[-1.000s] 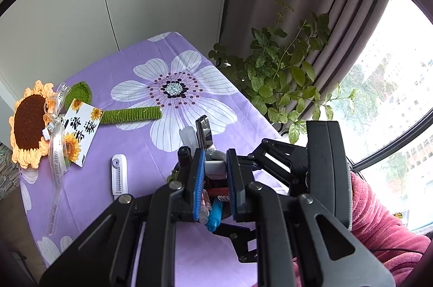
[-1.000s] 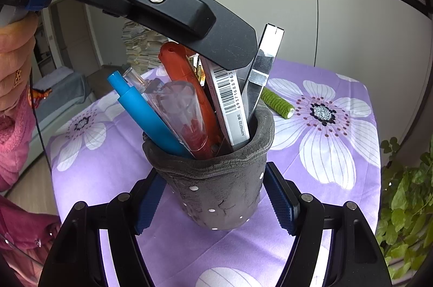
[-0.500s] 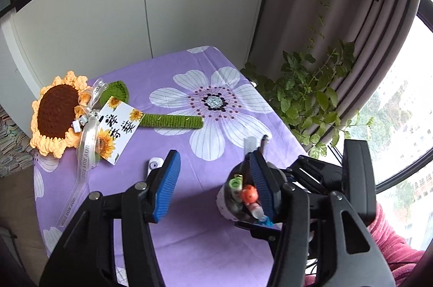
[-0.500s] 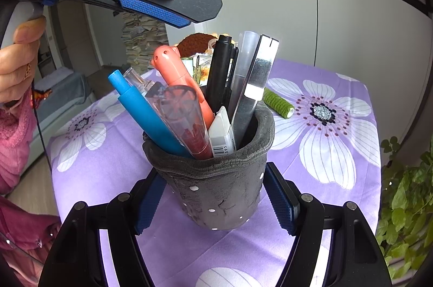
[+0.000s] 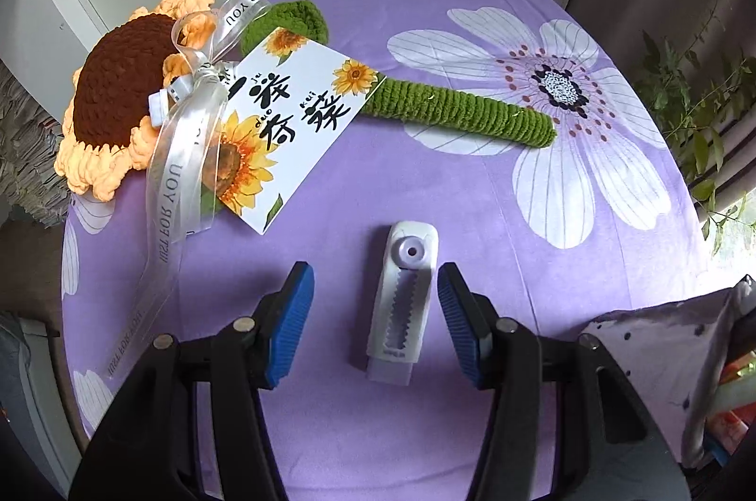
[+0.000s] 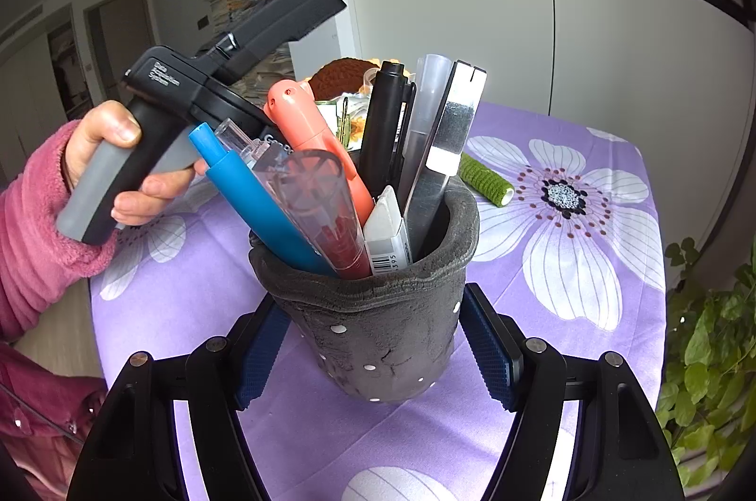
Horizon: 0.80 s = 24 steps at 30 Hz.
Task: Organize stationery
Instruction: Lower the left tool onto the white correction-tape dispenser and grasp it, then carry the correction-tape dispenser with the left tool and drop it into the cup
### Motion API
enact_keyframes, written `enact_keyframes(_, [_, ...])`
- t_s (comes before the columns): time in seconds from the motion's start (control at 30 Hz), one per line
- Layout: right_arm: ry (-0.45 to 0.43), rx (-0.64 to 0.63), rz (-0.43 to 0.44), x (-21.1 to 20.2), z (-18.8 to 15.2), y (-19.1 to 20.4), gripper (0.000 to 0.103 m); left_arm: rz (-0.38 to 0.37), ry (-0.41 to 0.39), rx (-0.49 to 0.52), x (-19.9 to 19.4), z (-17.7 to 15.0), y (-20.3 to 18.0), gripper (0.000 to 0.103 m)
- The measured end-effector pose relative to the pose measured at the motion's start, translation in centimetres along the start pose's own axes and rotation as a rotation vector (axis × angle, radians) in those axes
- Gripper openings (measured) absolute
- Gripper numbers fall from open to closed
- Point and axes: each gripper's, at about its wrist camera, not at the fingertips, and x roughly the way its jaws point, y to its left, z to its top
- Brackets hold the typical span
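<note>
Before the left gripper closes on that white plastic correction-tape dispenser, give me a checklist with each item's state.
1. Left gripper open: ok, blue pads spread wide.
2. White plastic correction-tape dispenser between the fingers: ok, lying flat on the purple flowered cloth, nearer the right pad.
3. Pads touching it: cannot tell for the right one; left is apart.
4. White sunflower card and ribbon out of the way: ok.
5. Grey clay pen cup held by the right gripper: ok, pads on both sides.
6. Room in the cup: cannot tell, it is crowded.
</note>
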Motion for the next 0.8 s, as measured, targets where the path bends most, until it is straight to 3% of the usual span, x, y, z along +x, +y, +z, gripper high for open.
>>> enact_keyframes(0.23, [0.000,0.001,0.001,0.0,0.0,0.0,0.074,-0.019,0.023,-0.019,1.6,1.1,-0.4,0.051])
enact_keyframes(0.27, [0.000,0.002,0.001,0.0,0.0,0.0,0.074,-0.022,0.015,-0.020,1.5,1.0,-0.4,0.048])
enact_keyframes(0.33, [0.000,0.002,0.002,0.0,0.0,0.0,0.074,-0.056,0.019,-0.021,1.3,1.0,-0.5,0.024])
enact_keyframes(0.53, [0.000,0.002,0.001,0.0,0.0,0.0,0.074,-0.039,-0.011,-0.026,-0.2,-0.4,-0.4,0.023])
enact_keyframes(0.8, [0.000,0.003,0.001,-0.1,0.0,0.0,0.074,-0.032,-0.153,0.023,-6.5,-3.1,-1.3,0.023])
